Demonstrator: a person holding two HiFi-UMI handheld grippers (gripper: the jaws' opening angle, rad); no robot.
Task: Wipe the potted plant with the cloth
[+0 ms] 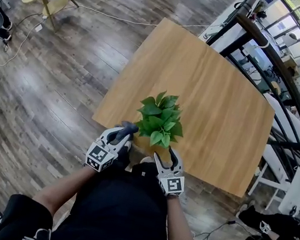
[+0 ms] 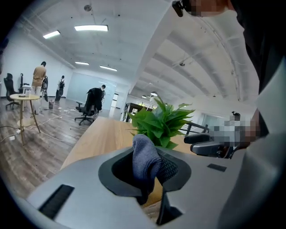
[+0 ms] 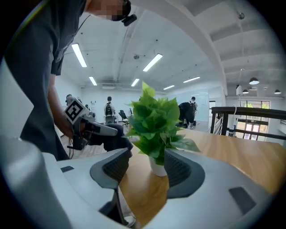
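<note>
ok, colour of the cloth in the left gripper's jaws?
It's a dark blue-grey fabric cloth; best in the left gripper view.

Both arms reach forward, side by side. The left tongs [image 1: 125,129] pinch the cloth [image 2: 145,156] tight. The right tongs [image 1: 165,156] are spread wide apart.

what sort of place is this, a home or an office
Most likely an open-plan office or lab: rolling office chairs, long ceiling strip lights and cables trailing across the wood floor.
</note>
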